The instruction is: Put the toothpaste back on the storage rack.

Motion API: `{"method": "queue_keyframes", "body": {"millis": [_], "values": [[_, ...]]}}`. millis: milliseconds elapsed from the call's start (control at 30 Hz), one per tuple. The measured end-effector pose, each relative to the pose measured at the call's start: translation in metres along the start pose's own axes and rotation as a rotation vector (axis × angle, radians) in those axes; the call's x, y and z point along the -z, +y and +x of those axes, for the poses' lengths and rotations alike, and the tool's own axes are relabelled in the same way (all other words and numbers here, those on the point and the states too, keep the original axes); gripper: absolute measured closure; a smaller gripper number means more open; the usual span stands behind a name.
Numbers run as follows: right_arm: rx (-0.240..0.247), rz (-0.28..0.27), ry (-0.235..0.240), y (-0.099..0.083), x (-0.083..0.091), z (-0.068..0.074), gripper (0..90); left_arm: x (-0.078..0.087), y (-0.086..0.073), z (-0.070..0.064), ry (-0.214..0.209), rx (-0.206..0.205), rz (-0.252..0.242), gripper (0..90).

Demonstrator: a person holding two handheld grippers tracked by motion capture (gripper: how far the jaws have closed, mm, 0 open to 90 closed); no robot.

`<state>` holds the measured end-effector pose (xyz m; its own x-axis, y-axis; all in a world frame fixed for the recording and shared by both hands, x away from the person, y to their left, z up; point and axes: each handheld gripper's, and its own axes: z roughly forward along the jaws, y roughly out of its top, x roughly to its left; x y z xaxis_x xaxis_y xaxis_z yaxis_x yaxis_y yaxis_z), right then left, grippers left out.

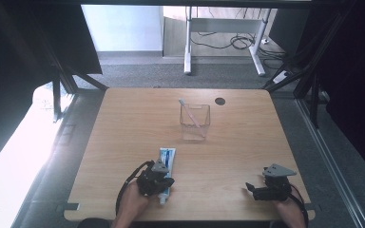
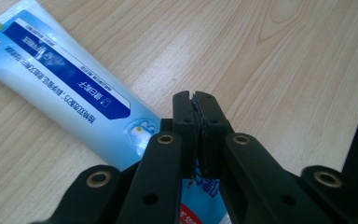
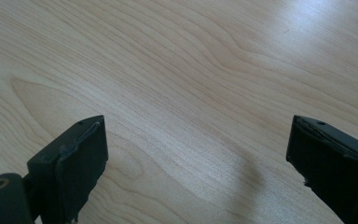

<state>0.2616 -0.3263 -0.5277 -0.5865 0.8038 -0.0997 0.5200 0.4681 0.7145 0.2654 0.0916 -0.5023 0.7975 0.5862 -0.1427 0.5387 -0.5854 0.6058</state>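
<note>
A blue and white toothpaste tube (image 1: pixel 167 157) lies flat on the wooden table (image 1: pixel 228 156) near its front edge, left of centre. My left gripper (image 1: pixel 167 182) is over the tube's near end. In the left gripper view its jaws (image 2: pixel 196 100) are shut tight, pad against pad, with the tube (image 2: pixel 65 84) running beneath them from the upper left. My right gripper (image 1: pixel 253 190) rests near the front right of the table and points left. Its jaws (image 3: pixel 198 154) stand wide open over bare wood with nothing between them.
A clear square cup (image 1: pixel 195 124) stands at the table's middle back with a pink and white toothbrush (image 1: pixel 190 113) leaning in it. A dark cable hole (image 1: pixel 220 100) sits behind it. Dark frame posts flank the table on both sides.
</note>
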Motion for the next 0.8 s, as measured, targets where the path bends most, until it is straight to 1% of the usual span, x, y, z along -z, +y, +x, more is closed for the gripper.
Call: {"method": "queue_keyframes", "body": {"millis": [100, 267, 367, 433, 500, 667, 800], "values": [[-0.001, -0.001, -0.001, 0.000, 0.000, 0.000, 5.4, 0.002, -0.002, 0.003, 0.009, 0.007, 0.012, 88.1], [-0.002, -0.002, -0.002, 0.000, 0.000, 0.000, 5.4, 0.006, -0.008, 0.008, 0.027, 0.021, 0.017, 87.9], [-0.002, -0.002, -0.002, 0.000, 0.000, 0.000, 5.4, 0.009, -0.012, 0.012, 0.044, 0.021, 0.022, 87.5], [-0.002, -0.002, -0.002, 0.000, 0.000, 0.000, 5.5, 0.012, -0.015, 0.016, 0.055, 0.015, 0.026, 86.6], [-0.002, -0.002, -0.001, 0.000, 0.000, 0.000, 5.5, 0.014, -0.017, 0.019, 0.062, 0.023, 0.024, 86.0], [0.001, 0.001, -0.002, 0.000, 0.000, 0.000, 5.5, 0.013, -0.018, 0.019, 0.056, -0.004, 0.039, 84.8], [-0.001, -0.002, -0.002, 0.000, 0.000, 0.000, 5.5, 0.018, -0.014, 0.021, 0.059, -0.002, 0.029, 81.0]]}}
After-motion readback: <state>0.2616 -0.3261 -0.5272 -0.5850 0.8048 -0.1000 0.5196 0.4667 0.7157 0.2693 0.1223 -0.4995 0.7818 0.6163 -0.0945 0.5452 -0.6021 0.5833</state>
